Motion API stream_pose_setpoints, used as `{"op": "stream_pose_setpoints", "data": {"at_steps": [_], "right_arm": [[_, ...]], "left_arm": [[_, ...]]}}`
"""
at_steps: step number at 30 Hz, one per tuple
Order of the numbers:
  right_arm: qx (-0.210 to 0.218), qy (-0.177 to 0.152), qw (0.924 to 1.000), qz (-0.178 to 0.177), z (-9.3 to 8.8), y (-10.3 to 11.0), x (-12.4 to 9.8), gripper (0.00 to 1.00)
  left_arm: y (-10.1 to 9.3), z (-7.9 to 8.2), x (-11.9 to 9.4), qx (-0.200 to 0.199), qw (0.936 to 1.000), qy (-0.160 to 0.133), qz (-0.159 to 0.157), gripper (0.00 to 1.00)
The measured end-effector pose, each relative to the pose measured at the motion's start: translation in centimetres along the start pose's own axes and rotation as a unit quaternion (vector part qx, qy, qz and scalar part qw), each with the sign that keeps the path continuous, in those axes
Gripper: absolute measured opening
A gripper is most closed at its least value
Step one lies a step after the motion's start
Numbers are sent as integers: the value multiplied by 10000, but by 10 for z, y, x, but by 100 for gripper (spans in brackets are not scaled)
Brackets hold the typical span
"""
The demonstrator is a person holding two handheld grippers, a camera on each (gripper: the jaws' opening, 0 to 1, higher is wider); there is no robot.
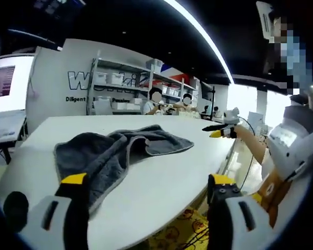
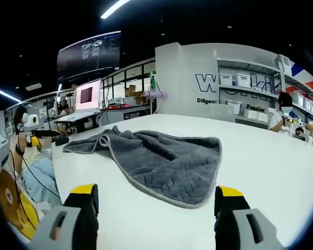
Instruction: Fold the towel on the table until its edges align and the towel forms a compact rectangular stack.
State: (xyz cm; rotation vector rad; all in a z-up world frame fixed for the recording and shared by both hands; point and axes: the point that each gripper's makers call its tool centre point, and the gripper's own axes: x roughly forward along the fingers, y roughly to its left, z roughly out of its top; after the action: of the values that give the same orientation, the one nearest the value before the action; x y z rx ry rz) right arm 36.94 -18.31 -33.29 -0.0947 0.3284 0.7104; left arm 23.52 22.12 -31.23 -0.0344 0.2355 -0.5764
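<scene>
A dark grey towel [image 1: 115, 151] lies rumpled and partly doubled over on the white oval table [image 1: 167, 177]. In the left gripper view my left gripper [image 1: 146, 182] stands open a little short of the towel's near hem, with nothing between its yellow-tipped jaws. My right gripper [image 1: 219, 130] comes in from the right on a person's outstretched arm, hovering past the towel's far right corner. In the right gripper view the towel [image 2: 156, 156] spreads flatter, its bound edge curving toward me, and my right gripper [image 2: 154, 195] is open just before that edge over bare table [image 2: 261, 161].
Shelves with white boxes [image 1: 120, 83] and seated people [image 1: 156, 104] stand behind the table. A desk with a lit screen [image 2: 87, 96] is at the back left. The person's bear-print apron [image 2: 8, 203] is by the table's near edge. A yellow patterned floor mat [image 1: 177, 234] lies below.
</scene>
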Motion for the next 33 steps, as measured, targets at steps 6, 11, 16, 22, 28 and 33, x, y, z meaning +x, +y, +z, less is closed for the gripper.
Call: {"op": "stream_pose_setpoints", "data": {"at_steps": [6, 11, 16, 22, 28, 33], "right_arm": [[23, 21, 10000, 53, -4, -13, 21, 88], [-54, 132, 9999, 25, -8, -24, 39, 77], [-101, 265, 9996, -15, -17, -32, 58, 63], [-77, 520, 9986, -115, -31, -41, 70, 55], [-20, 552, 9984, -153, -35, -48, 72, 46], [9, 653, 9977, -193, -41, -51, 72, 44]], "left_arm": [[2, -1, -1, 1, 10000, 24, 41, 98], [0, -3, 1, 25, 10000, 47, 62, 98], [-2, -4, 1, 0, 10000, 62, 51, 98], [0, -3, -1, 6, 10000, 65, 72, 97], [2, -4, -2, 4, 9999, 73, 73, 97], [1, -5, 0, -8, 10000, 77, 38, 96]]}}
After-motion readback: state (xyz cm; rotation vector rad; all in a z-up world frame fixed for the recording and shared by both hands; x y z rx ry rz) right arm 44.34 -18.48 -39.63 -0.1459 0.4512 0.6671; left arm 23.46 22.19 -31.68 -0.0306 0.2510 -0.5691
